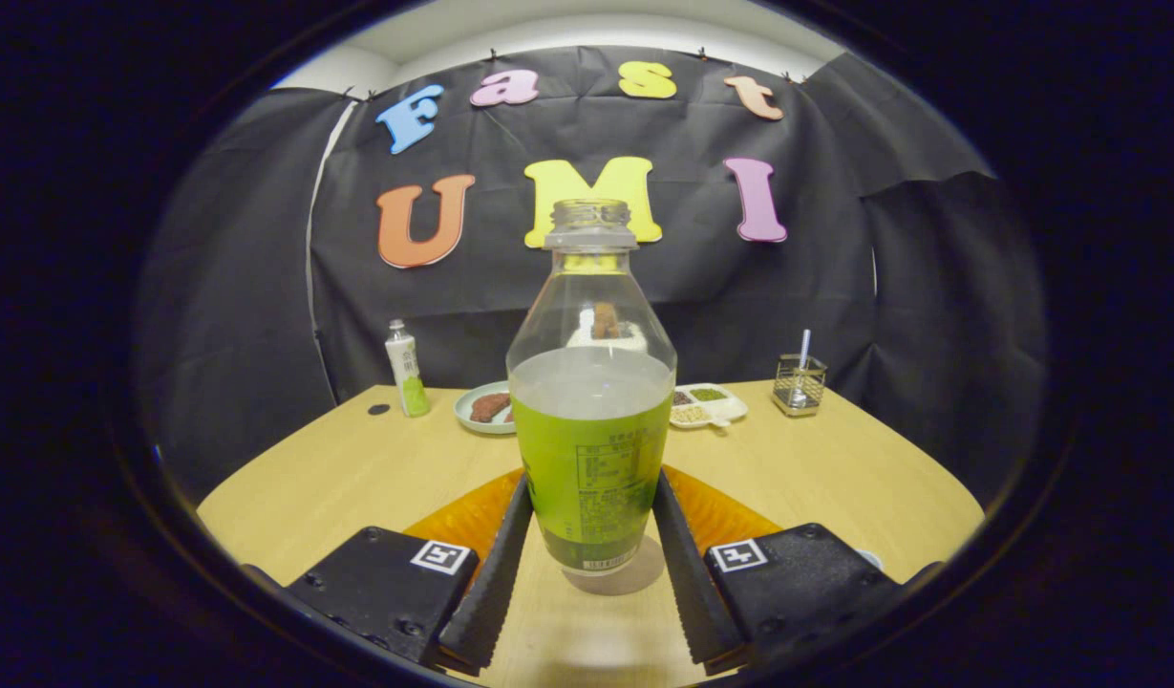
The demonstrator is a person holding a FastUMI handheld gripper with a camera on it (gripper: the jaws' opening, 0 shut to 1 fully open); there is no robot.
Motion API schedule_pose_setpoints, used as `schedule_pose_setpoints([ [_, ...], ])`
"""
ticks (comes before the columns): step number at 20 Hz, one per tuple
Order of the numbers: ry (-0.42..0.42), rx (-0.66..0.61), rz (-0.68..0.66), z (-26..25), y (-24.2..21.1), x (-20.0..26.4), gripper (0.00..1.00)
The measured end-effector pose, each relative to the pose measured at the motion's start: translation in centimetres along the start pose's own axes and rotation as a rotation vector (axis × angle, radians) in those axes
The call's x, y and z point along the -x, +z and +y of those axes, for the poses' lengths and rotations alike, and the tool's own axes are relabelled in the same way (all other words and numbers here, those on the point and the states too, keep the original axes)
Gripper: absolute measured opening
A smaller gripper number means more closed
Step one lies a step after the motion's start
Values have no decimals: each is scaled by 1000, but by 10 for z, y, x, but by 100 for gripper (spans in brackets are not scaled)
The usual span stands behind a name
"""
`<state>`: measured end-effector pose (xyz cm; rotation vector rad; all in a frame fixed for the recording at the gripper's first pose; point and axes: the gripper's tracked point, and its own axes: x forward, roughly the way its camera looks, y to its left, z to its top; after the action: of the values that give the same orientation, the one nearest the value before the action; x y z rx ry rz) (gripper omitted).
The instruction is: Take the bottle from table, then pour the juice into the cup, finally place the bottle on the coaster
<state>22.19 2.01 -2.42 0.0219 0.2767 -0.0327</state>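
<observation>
— Between the fingers point(591, 535) stands the bottle point(591, 420), upright on the wooden surface point(357, 468), cap off, green label round its lower half.

— Are they gripping it?

— Both press against its sides, closed on it; its base looks to be just above the surface.

— Behind the bottle?

— An orange coaster point(462, 521), partly hidden by it. Farther back, a plate point(481, 409), a divided dish point(709, 405), a small bottle point(407, 370) off left, and a wire holder point(799, 382) off right.

uncapped bottle point(590, 401) upright before orange coaster point(715, 511)
</observation>
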Motion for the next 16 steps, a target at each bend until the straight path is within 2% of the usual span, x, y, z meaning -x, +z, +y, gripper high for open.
schedule_pose_setpoints([
  [9, -19, 10, 55, -15, -35, -54, 77],
  [16, 6, 28, 108, -12, -56, -59, 77],
])
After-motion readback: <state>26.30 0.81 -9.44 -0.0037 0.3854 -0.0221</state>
